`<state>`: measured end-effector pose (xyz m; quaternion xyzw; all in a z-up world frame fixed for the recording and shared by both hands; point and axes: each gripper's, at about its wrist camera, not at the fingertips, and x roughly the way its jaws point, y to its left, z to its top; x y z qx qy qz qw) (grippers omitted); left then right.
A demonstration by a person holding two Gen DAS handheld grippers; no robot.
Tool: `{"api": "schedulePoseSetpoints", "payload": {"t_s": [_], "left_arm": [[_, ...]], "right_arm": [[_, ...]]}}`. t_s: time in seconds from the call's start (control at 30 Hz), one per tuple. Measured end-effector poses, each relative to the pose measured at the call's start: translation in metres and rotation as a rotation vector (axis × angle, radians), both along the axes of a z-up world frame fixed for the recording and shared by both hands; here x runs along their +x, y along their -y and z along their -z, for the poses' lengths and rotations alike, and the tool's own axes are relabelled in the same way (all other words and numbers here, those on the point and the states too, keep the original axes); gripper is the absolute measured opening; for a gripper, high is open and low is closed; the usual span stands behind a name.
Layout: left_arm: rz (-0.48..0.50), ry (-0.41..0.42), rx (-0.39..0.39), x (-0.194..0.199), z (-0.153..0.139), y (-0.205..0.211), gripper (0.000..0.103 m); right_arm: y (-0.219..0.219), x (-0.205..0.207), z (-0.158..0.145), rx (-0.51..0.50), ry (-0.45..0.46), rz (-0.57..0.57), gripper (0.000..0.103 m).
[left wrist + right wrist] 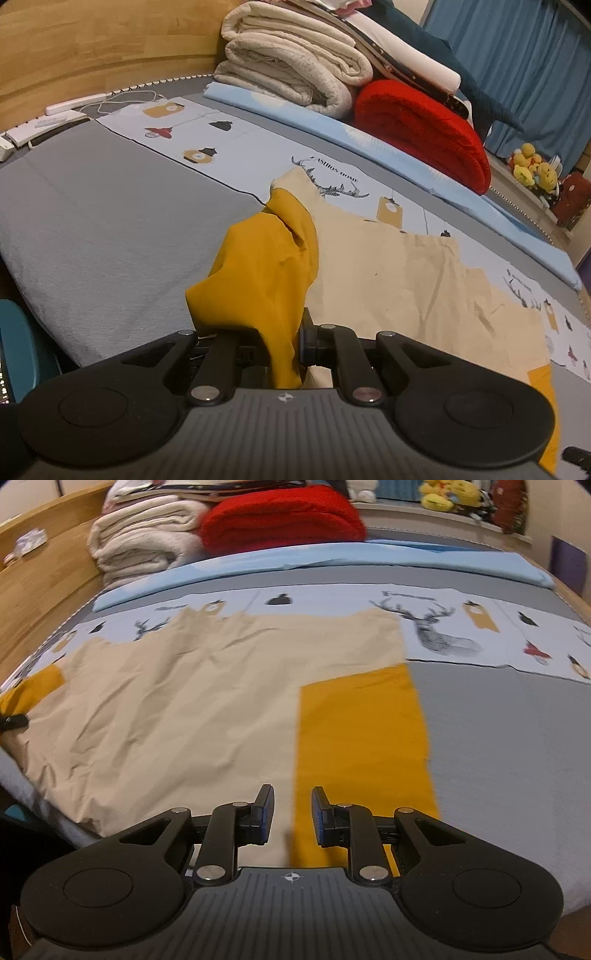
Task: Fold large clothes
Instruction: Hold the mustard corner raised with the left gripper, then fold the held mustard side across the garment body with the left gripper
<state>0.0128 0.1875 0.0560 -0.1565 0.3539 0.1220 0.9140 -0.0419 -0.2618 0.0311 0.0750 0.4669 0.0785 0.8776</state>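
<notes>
A large cream garment point(192, 701) with mustard-yellow panels lies spread on the bed's grey and printed sheet point(498, 738). My left gripper point(282, 338) is shut on a bunched mustard-yellow part point(258, 273) of it, lifted off the sheet at the garment's left edge. The cream body point(406, 280) stretches away to the right in the left wrist view. My right gripper point(293, 797) hovers open over the garment's near edge, at the seam between the cream and a flat yellow panel point(362, 731). Nothing is between its blue-padded fingers point(266, 805).
Folded cream blankets point(291, 59) and a red blanket point(424, 125) are stacked at the far side on a light blue pad point(332, 559). A wooden headboard point(92, 48) borders the bed, with power strips point(62, 110) at its foot. Plush toys point(532, 170) sit by blue curtains.
</notes>
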Motion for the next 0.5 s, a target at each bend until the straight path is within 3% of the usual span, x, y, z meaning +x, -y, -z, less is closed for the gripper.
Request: {"api": "schedulePoseSetpoints", "payload": {"t_s": [0.23,0.37,0.5], "left_arm": [[-0.004,-0.043,0.050,0.003,0.009,0.005,0.012],[-0.032,-0.115,0.032,0.010,0.011,0.002,0.012],[-0.030,-0.150,0.052,0.027,-0.018,0.019,0.010]], "right_arm": [[0.041,-0.005,0.003,0.014,-0.025,0.090,0.023],[0.058,-0.007,0.004,0.014,-0.036,0.126,0.023],[0.074,-0.007,0.004,-0.001,-0.053,0.178,0.023]]}}
